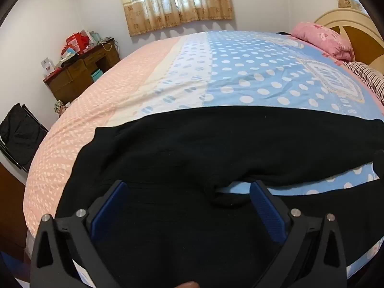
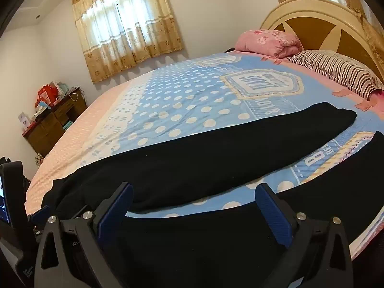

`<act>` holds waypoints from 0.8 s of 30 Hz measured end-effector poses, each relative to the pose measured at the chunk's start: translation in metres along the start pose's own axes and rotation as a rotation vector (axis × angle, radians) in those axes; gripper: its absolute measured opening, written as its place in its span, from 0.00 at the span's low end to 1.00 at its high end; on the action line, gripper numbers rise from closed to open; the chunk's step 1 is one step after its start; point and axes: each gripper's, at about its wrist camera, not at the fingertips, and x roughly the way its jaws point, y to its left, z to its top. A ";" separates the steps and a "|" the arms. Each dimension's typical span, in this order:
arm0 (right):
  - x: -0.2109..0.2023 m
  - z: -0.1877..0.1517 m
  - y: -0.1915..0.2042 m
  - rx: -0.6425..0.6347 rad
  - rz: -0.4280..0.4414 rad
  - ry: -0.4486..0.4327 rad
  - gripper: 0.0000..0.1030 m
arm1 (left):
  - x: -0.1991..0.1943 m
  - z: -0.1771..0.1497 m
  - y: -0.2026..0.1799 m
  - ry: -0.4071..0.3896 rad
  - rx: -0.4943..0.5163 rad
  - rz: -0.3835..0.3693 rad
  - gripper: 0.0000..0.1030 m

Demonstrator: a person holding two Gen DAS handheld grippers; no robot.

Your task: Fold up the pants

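Observation:
Black pants [image 1: 216, 144] lie spread flat on the bed [image 1: 240, 72], waist to the left and both legs running off to the right. In the left wrist view my left gripper [image 1: 189, 187] hovers open above the crotch area, where the two legs split; nothing is between its blue pads [image 1: 110, 208]. In the right wrist view the pants [image 2: 204, 153] show one leg stretching to the far right and the other along the near edge. My right gripper [image 2: 194, 192] stands open over the near leg and the strip of sheet between the legs. The left gripper's body shows at that view's left edge.
The bed has a blue dotted and pink sheet [image 2: 192, 91]. A pink folded quilt [image 2: 268, 42] and striped pillow [image 2: 336, 69] lie by the headboard [image 2: 312, 24]. A cluttered wooden desk [image 1: 81, 74] stands at the far left wall, with a black folding chair [image 1: 19, 134] nearer.

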 end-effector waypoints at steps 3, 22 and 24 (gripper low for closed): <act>-0.001 -0.001 0.001 -0.013 -0.011 -0.017 0.99 | 0.001 -0.001 -0.001 0.013 0.001 -0.018 1.00; 0.003 -0.008 0.003 -0.040 -0.030 -0.003 0.99 | 0.013 -0.008 -0.001 0.058 -0.026 -0.039 0.99; 0.003 -0.008 0.004 -0.040 -0.030 -0.003 0.99 | 0.012 -0.008 -0.002 0.056 -0.023 -0.040 0.99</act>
